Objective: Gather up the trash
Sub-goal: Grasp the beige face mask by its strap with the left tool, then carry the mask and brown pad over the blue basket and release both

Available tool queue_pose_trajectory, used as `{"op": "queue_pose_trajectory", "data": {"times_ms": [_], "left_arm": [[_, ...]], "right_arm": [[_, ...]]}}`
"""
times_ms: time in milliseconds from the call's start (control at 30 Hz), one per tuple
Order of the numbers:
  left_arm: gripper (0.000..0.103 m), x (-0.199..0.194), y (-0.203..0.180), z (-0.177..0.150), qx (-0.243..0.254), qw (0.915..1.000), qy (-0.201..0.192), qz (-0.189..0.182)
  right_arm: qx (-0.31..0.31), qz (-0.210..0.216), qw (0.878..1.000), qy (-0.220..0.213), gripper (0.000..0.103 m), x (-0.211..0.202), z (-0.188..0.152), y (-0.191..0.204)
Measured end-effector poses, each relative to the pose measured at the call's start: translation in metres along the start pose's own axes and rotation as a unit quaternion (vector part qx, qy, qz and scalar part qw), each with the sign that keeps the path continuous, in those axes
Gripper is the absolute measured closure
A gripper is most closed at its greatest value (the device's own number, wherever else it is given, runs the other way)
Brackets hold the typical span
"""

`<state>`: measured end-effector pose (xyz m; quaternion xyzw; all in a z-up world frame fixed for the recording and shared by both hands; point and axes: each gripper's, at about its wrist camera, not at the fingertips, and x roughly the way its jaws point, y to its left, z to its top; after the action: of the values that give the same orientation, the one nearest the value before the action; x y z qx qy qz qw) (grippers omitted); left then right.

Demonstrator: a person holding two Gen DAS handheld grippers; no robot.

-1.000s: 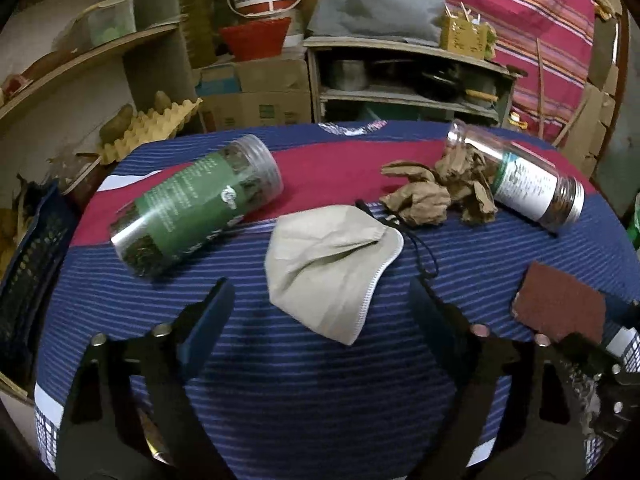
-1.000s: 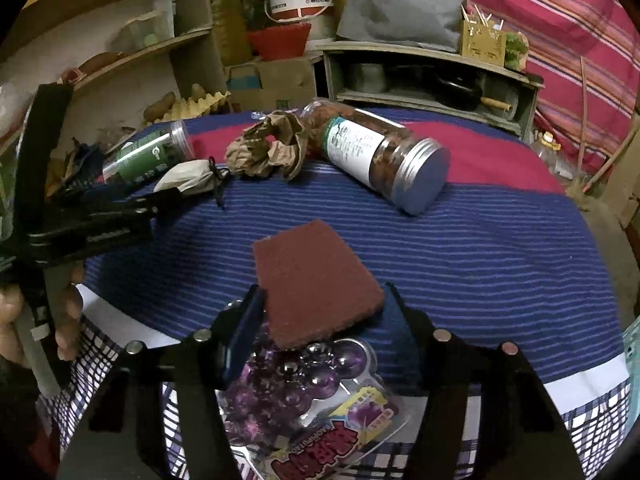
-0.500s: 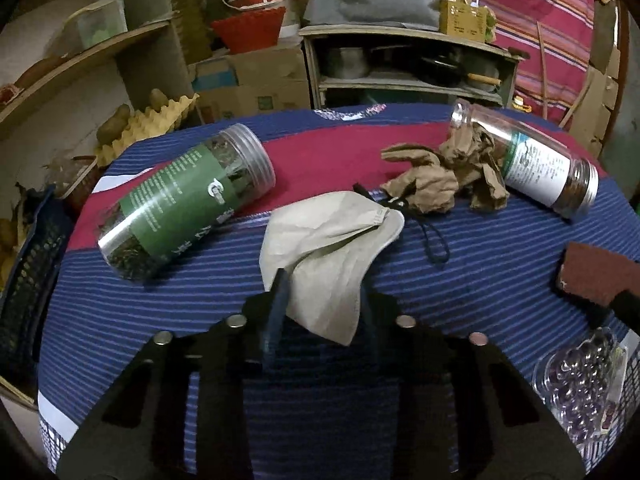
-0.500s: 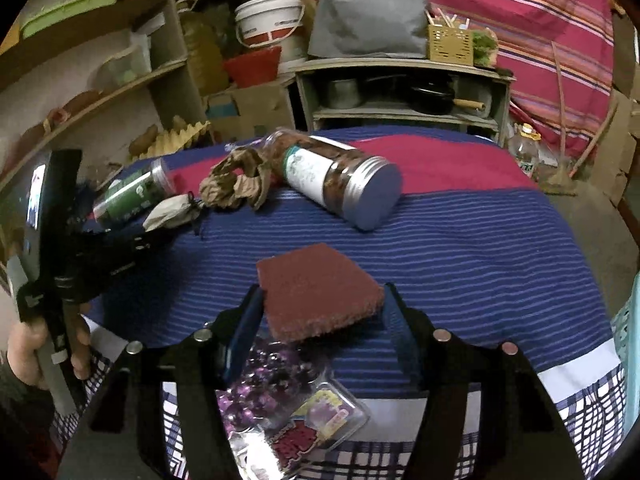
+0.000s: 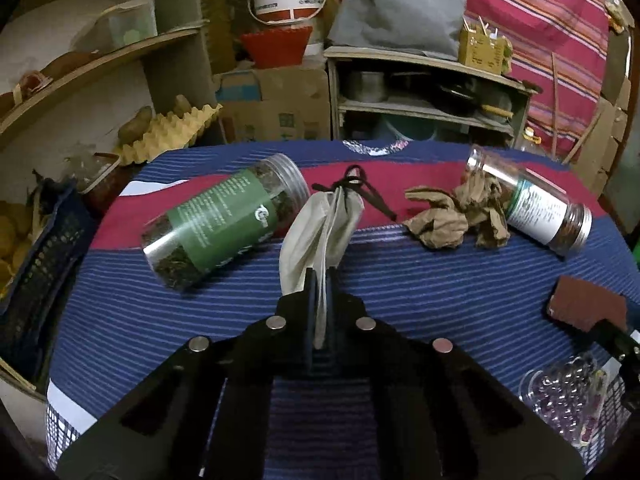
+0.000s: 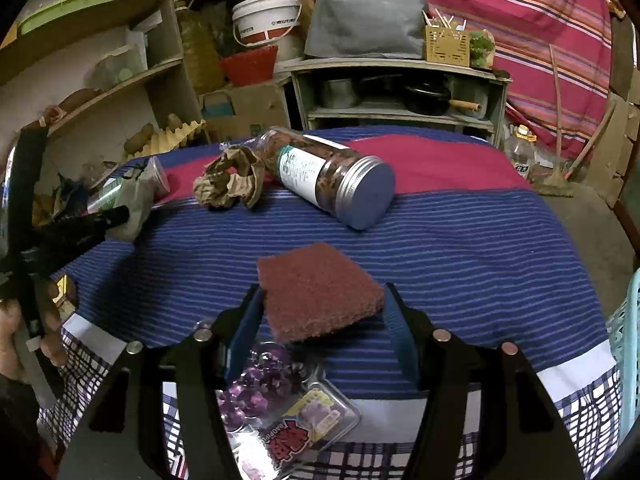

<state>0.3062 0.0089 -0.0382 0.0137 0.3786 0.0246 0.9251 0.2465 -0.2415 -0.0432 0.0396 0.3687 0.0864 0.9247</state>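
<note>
The face mask [image 5: 316,232] looks like soft matt beige fabric with thin black cord loops, pinched in matt black plastic jaws. The tablecloth [image 6: 460,240] is woven striped cloth, no shine at all. Crumpled paper [image 6: 228,186] near the far edge is brown, creased and dull. Both jars are clear glossy plastic: the green-label jar [image 5: 224,220] and the other jar [image 6: 328,176] with a brushed metal lid. The scouring pad [image 6: 316,290] is rough, fuzzy maroon fibre. The blister pack [image 6: 276,404] is shiny clear plastic.
</note>
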Motion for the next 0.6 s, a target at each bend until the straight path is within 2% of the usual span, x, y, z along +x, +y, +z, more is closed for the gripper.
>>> {"op": "queue_pose_trajectory", "data": {"times_ms": [233,367,600], "left_arm": [[0.1,-0.017,0.0,0.005,-0.006,0.9999,-0.01,-0.003],[0.1,-0.028,-0.008,0.01,-0.014,0.9996,-0.012,-0.022],[0.1,-0.067,-0.057,0.022,0.01,0.9971,-0.043,-0.062]], "right_arm": [[-0.002,-0.009,1.0,-0.013,0.043,-0.009,0.002,-0.003],[0.009,-0.017,1.0,-0.023,0.043,-0.021,0.003,-0.015],[0.026,-0.047,0.998,-0.046,0.043,-0.052,0.005,-0.047]]}}
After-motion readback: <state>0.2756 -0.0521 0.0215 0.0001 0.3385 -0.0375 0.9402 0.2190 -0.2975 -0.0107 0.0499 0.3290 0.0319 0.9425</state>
